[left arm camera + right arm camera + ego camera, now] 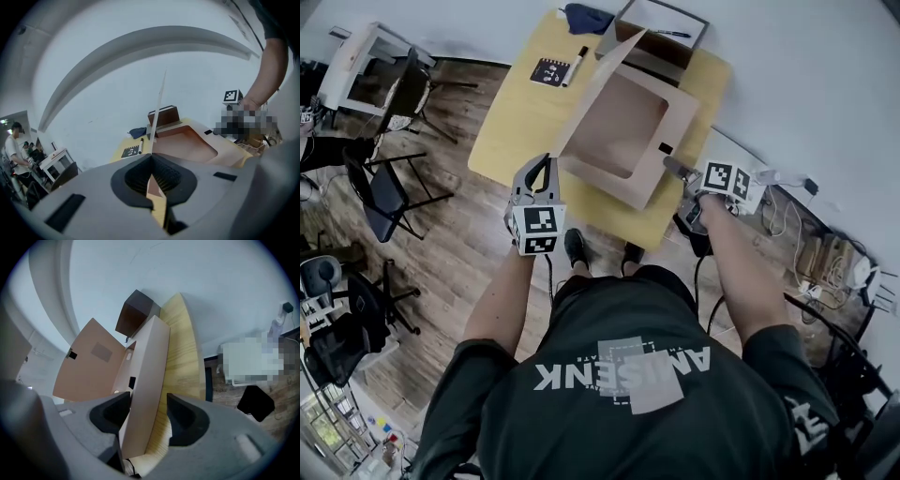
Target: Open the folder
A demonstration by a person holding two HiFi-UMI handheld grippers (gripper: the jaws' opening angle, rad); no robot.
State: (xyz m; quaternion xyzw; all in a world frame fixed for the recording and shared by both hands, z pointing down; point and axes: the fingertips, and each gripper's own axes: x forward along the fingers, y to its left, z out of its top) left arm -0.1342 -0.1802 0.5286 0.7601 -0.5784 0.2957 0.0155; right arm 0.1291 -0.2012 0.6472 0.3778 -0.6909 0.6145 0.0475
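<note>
Roughly half done, by my read. The folder lies on the table with its cover off the base, standing steeply up along the base's left side, and the inside is exposed. It isn't flat open yet: the cover has to swing past upright and lie down to the left, then be let go. The left gripper is clamped tight on the cover's near end; the left gripper view shows the thin board pinched edge-on between the pads and running up and away. The right gripper sits at the base's near right side, jaws wide apart, with the base's thick wall between them. One pad looks to be touching or close to it, the other shows a gap with table wood behind. So it isn't squeezing, more bracing, I'd say. The folder lies ahead of and between both grippers, cover on the left one's side, base on the right's. The base may slide if it isn't steadied.
</note>
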